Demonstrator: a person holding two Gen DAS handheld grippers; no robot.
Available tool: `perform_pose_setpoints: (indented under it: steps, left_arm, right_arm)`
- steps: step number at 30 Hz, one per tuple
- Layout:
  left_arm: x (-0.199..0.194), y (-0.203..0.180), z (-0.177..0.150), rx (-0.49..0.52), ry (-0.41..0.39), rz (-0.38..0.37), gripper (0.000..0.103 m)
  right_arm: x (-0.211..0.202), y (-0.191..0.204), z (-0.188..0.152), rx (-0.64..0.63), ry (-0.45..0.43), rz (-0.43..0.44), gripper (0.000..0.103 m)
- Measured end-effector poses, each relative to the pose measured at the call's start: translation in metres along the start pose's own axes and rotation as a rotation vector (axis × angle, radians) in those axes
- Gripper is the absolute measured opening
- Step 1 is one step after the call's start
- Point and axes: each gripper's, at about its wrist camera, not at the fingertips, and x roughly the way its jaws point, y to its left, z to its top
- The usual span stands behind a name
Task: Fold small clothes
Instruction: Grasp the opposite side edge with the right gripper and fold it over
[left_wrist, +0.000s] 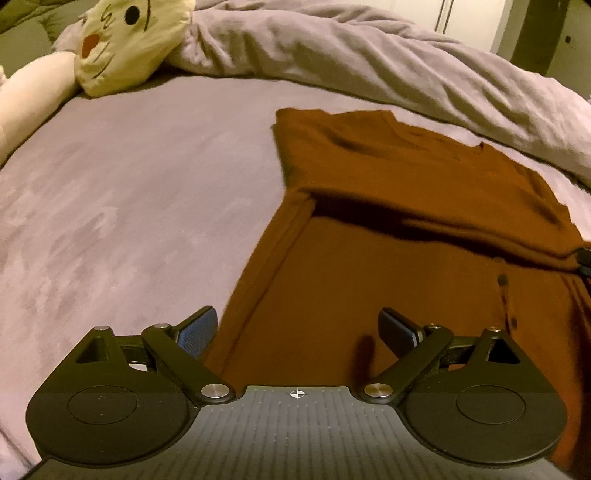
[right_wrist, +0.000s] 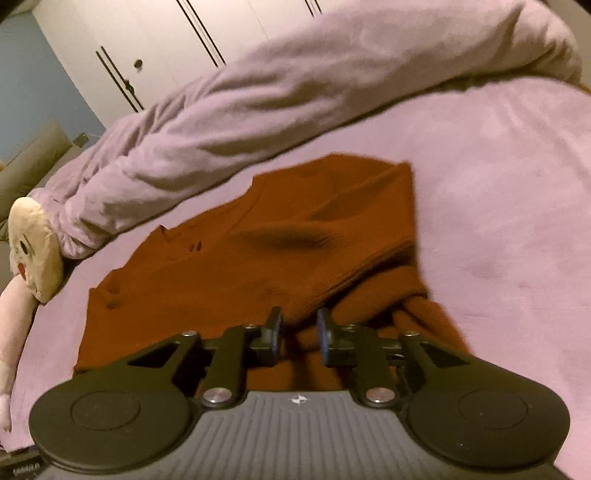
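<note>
A rust-brown shirt lies on the lilac bed sheet, its upper part folded across the body. My left gripper is open wide and empty, hovering over the shirt's lower left edge. In the right wrist view the shirt lies spread with one side bunched up. My right gripper has its fingers close together with a fold of the shirt's cloth between them. The tip of the right gripper shows at the right edge of the left wrist view, at the fold.
A rumpled lilac duvet is heaped along the far side of the bed, also in the right wrist view. A cream plush toy lies at the far left. White wardrobe doors stand behind.
</note>
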Motion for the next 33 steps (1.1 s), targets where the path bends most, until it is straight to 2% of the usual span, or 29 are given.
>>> perform_pose_setpoints:
  steps: [3, 6, 10, 13, 18, 25, 33]
  left_arm:
    - [-0.003, 0.011, -0.010, -0.008, 0.019, 0.025, 0.097]
    - [-0.006, 0.018, -0.020, -0.034, 0.039, 0.051, 0.097]
    - [-0.014, 0.018, -0.027, -0.027, 0.033, 0.061, 0.097]
    - [-0.014, 0.021, -0.031, -0.037, 0.052, 0.065, 0.097]
    - [-0.020, 0.023, -0.037, -0.029, 0.050, 0.064, 0.097]
    - [-0.018, 0.035, -0.046, -0.040, 0.105, 0.042, 0.096]
    - [-0.019, 0.040, -0.050, -0.039, 0.121, 0.022, 0.089]
  right_arm:
    - [-0.035, -0.013, -0.023, -0.047, -0.001, -0.001, 0.025]
    - [-0.068, -0.031, -0.055, -0.082, 0.005, -0.039, 0.025]
    - [-0.103, -0.060, -0.095, -0.026, 0.019, -0.070, 0.025]
    - [-0.115, -0.076, -0.110, 0.017, 0.034, -0.058, 0.025]
    - [-0.125, -0.078, -0.115, 0.014, 0.025, -0.053, 0.025]
    - [-0.130, -0.080, -0.113, 0.006, 0.024, -0.056, 0.025]
    - [-0.134, -0.085, -0.112, -0.001, 0.043, -0.053, 0.025]
